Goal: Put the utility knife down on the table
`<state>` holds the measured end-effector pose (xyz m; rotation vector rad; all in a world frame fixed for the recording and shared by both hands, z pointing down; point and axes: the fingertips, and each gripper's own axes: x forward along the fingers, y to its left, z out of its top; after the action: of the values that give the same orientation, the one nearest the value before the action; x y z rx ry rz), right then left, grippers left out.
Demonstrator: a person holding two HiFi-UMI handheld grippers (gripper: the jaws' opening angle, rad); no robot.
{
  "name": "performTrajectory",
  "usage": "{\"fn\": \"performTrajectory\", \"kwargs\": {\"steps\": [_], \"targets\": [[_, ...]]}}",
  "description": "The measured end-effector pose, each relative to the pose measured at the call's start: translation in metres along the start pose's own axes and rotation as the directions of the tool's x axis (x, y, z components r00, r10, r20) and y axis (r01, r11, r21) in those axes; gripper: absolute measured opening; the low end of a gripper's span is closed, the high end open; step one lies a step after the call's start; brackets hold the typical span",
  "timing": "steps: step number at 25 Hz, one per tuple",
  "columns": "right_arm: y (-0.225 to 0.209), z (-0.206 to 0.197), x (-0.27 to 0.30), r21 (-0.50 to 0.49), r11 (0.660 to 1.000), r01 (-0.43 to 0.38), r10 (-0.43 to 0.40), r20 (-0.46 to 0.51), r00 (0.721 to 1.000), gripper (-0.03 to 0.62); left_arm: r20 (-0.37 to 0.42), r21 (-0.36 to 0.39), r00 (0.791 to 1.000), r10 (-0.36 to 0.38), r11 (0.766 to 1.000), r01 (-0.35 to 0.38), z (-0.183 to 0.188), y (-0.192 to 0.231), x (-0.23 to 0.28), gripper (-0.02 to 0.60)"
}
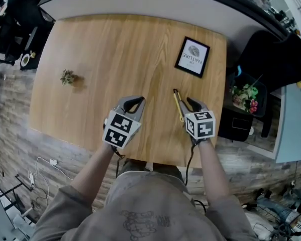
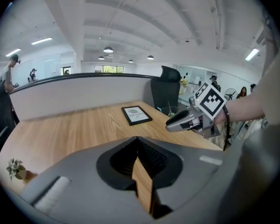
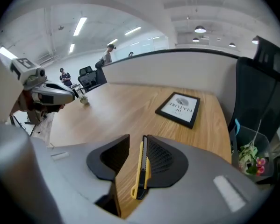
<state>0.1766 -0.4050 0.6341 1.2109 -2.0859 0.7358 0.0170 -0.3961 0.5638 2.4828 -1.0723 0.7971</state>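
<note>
The yellow utility knife (image 1: 177,103) is near the front right of the wooden table (image 1: 115,49), pointing away from me. In the right gripper view the knife (image 3: 140,171) runs along the right jaw's pad, and bare wood shows between it and the left jaw. My right gripper (image 1: 186,103) (image 3: 139,139) is open around it. I cannot tell whether the knife rests fully on the table. My left gripper (image 1: 139,100) (image 2: 137,138) hovers over the table's front middle, its tips together and nothing in them.
A black-framed picture (image 1: 192,56) lies at the table's back right. A small potted plant (image 1: 67,77) stands at the left. Beyond the right edge are a black chair (image 1: 271,59) and a bin with flowers (image 1: 245,97). The table's front edge is just below both grippers.
</note>
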Motion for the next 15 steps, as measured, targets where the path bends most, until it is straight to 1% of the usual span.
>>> {"fn": "performTrajectory", "kwargs": {"steps": [3,6,8,11,15], "targets": [[0.010,0.035,-0.034,-0.028,0.999,-0.017,0.019,0.092,0.996,0.124,0.046,0.034,0.999,0.018,0.999,-0.019,0.023,0.001,-0.016,-0.002],[0.020,0.068,-0.074,-0.043,0.999,-0.021,0.029,0.200,0.979,0.121,0.097,0.078,0.995,0.038,0.996,-0.045,0.048,0.000,-0.035,-0.002],[0.026,0.089,-0.103,-0.049,0.999,-0.018,0.031,0.273,0.962,0.109,0.139,0.109,0.989,0.056,0.991,-0.072,0.065,0.000,-0.050,-0.002],[0.036,0.112,-0.145,-0.061,0.998,-0.013,0.034,0.366,0.930,0.083,0.208,0.152,0.974,0.091,0.981,-0.124,0.090,0.000,-0.073,-0.002],[0.053,0.130,-0.195,-0.096,0.995,-0.006,0.049,0.450,0.892,0.069,0.281,0.181,0.954,0.101,0.971,-0.157,0.115,-0.009,-0.107,-0.002]]}}
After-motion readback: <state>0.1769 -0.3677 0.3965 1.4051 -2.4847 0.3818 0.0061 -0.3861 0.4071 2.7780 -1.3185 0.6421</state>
